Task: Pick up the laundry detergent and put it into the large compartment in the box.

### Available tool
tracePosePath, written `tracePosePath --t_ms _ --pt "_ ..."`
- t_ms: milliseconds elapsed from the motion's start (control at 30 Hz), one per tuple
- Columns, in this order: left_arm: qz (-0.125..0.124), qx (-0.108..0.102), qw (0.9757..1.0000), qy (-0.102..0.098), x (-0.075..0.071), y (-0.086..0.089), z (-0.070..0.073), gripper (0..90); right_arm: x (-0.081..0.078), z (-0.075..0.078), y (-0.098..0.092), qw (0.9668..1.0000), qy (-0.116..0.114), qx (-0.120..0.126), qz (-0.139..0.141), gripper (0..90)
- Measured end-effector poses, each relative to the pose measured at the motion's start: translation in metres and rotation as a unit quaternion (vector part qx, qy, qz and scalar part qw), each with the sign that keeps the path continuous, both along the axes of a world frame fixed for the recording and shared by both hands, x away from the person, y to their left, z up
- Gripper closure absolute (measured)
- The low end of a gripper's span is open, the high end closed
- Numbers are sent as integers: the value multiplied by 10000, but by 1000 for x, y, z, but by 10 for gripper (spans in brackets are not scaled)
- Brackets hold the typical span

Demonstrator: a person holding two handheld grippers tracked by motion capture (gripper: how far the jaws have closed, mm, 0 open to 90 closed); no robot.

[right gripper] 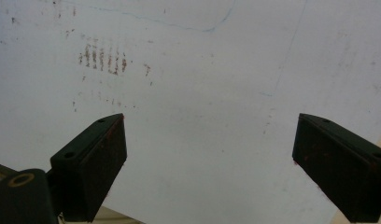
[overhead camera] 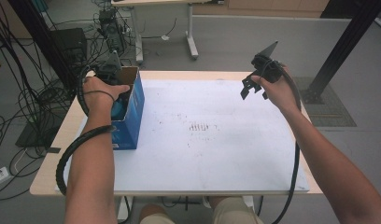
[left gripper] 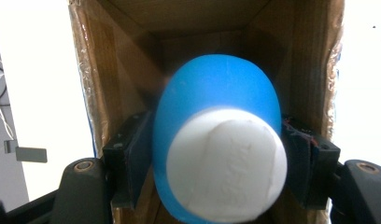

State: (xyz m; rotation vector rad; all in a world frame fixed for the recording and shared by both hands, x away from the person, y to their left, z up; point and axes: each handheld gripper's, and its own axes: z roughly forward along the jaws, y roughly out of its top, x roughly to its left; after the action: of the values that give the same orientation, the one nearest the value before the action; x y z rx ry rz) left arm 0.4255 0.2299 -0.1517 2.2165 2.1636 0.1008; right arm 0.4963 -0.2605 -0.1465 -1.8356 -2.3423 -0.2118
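Inside the open brown-lined blue cardboard box (overhead camera: 130, 112), the left gripper (left gripper: 216, 154) clamps a blue rounded plastic bottle with a white cap (left gripper: 216, 140), which could slip or snag the box's wall, while the right gripper (right gripper: 209, 163) hangs open over the white table sheet (overhead camera: 212, 140) beside the box.

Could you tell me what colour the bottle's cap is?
White, on a blue bottle; the cap shows best in the left gripper view.

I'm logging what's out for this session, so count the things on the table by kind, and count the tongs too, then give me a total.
Blue cardboard box: 1
Blue bottle with a white cap, inside the box: 1
White mat on the table: 1
Tongs: 2, the left tongs around the bottle, the right tongs open above the mat
Total: 5
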Motion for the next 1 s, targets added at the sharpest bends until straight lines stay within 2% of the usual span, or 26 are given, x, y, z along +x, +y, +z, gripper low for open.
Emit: tracePosePath --t_ms 300,467,700,867,1000 --pt "-56 20 10000 10 -3 -4 9 292 -2 1 1 10000 -11 -7 42 101" --pt "-173 163 9997 39 -5 -11 17 268 -1 1 1 10000 1 6 32 101" --pt "-284 106 9995 -35 -13 -12 33 239 -1 1 2 10000 6 14 38 101" --pt "-507 60 9986 -117 -19 -18 45 212 -1 2 2 10000 8 9 30 101" --pt "-845 128 9963 -64 -18 -32 53 186 0 3 2 10000 23 -1 10 101"
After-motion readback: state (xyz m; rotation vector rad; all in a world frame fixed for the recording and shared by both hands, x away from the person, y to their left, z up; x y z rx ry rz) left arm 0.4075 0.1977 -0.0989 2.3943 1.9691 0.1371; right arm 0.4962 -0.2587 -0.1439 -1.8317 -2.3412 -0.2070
